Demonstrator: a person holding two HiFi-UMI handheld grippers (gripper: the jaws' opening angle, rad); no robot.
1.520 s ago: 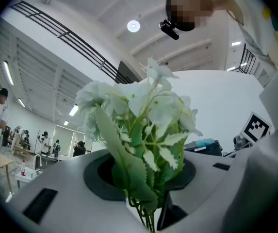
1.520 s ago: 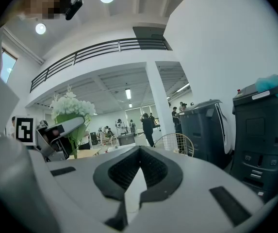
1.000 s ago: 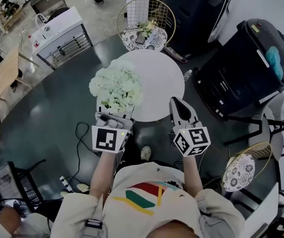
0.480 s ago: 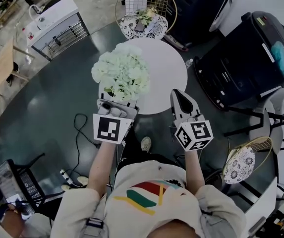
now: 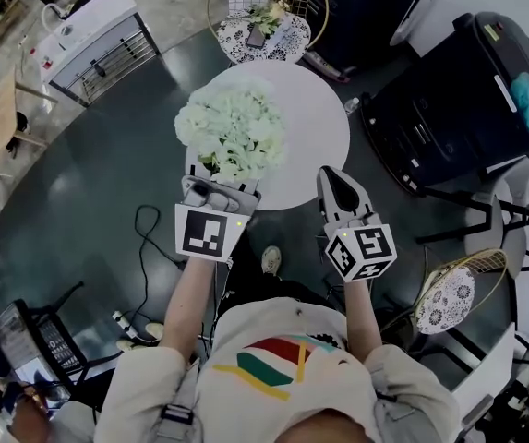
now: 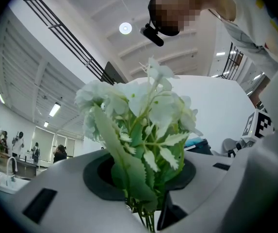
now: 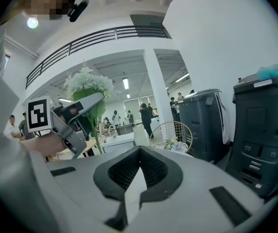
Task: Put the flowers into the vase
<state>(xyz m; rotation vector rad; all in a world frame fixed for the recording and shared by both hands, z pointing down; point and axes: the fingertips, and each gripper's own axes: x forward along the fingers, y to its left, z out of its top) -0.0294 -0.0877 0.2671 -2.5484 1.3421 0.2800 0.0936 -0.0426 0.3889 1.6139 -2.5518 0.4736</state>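
Note:
A bunch of white flowers [image 5: 232, 135] with green leaves stands up from my left gripper [image 5: 218, 185], which is shut on the stems. In the left gripper view the stems run down between the jaws of my left gripper [image 6: 148, 198], and the blooms [image 6: 139, 110] fill the middle. The bunch hangs over the left part of a round white table [image 5: 315, 127]. My right gripper [image 5: 336, 185] is at the table's near edge, shut, with nothing in it [image 7: 129, 188]. It sees the flowers [image 7: 86, 83] and the left gripper [image 7: 80, 108] to its left. No vase shows in any view.
A gold wire chair [image 5: 262, 26] with a patterned cushion stands beyond the table. Two big black bins [image 5: 458, 100] are at the right, with another wire chair [image 5: 449, 298] nearer. A white cabinet [image 5: 84, 44] is at the far left, and a cable [image 5: 144, 247] lies on the dark floor.
My left gripper has carried the flowers a little farther in over the table. The right gripper stays by the table's near edge, still shut.

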